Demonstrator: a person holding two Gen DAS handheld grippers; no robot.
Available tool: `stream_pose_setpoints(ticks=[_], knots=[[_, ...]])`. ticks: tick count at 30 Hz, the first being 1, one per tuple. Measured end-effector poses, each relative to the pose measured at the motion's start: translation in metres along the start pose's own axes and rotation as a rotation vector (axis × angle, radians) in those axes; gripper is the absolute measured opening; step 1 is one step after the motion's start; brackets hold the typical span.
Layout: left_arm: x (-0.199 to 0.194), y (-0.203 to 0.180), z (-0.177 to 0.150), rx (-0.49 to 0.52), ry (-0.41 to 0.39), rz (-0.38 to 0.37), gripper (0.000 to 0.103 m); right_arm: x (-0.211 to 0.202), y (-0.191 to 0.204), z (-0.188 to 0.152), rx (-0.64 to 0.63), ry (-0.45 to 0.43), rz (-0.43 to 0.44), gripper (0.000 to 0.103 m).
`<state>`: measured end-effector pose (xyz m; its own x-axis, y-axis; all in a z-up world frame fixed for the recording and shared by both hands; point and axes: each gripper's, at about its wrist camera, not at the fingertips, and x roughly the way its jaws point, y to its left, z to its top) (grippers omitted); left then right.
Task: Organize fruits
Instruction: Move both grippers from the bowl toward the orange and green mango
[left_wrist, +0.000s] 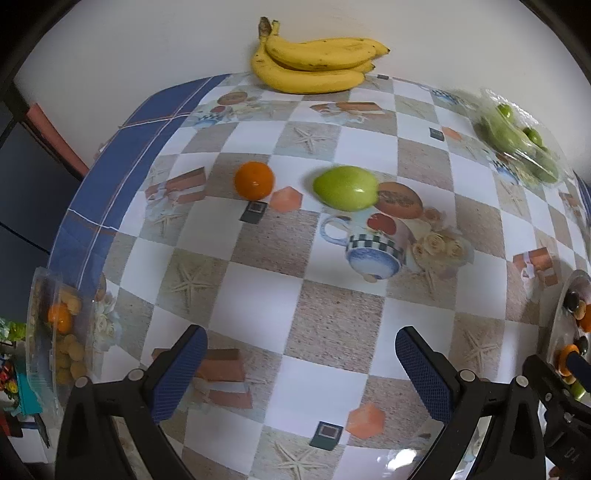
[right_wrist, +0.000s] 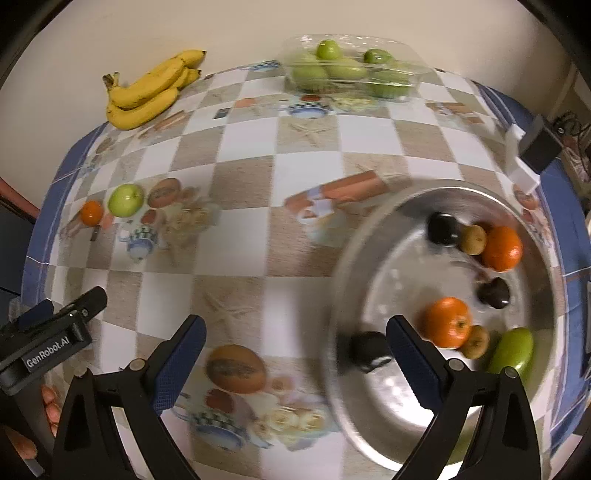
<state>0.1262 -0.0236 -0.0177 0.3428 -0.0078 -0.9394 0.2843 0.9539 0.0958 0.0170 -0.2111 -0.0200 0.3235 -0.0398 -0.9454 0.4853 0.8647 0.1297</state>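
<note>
Both your claws are spread and empty: left gripper (left_wrist: 301, 369), right gripper (right_wrist: 295, 354). The tray (right_wrist: 354, 266) at 3 o'clock already holds several fruits — left loose at 12 o'clock are the orange (left_wrist: 254, 180), apple (left_wrist: 345, 187) and, farthest, bananas (left_wrist: 314, 61).

A checked tablecloth (left_wrist: 332, 295) is spread; on it are seen bananas (left_wrist: 314, 62) at top, an orange (left_wrist: 254, 180) and apple (left_wrist: 345, 187) mid-frame, a tray (right_wrist: 369, 258) lower right.

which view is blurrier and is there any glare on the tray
Right wrist view is blurrier: the metal tray and its oranges smear, with pale glare patches on the tray. Left wrist view is mostly sharp; only the bagged green fruit looks soft.
</note>
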Motion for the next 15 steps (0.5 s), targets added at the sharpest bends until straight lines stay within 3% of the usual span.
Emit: stream_pose_setpoints(ticks=[15], knots=[[0.014,0.022,0.011,-0.010,0.003,-0.009,0.103,0.014,0.038,0.011,-0.044,-0.017,0.031,0.098]])
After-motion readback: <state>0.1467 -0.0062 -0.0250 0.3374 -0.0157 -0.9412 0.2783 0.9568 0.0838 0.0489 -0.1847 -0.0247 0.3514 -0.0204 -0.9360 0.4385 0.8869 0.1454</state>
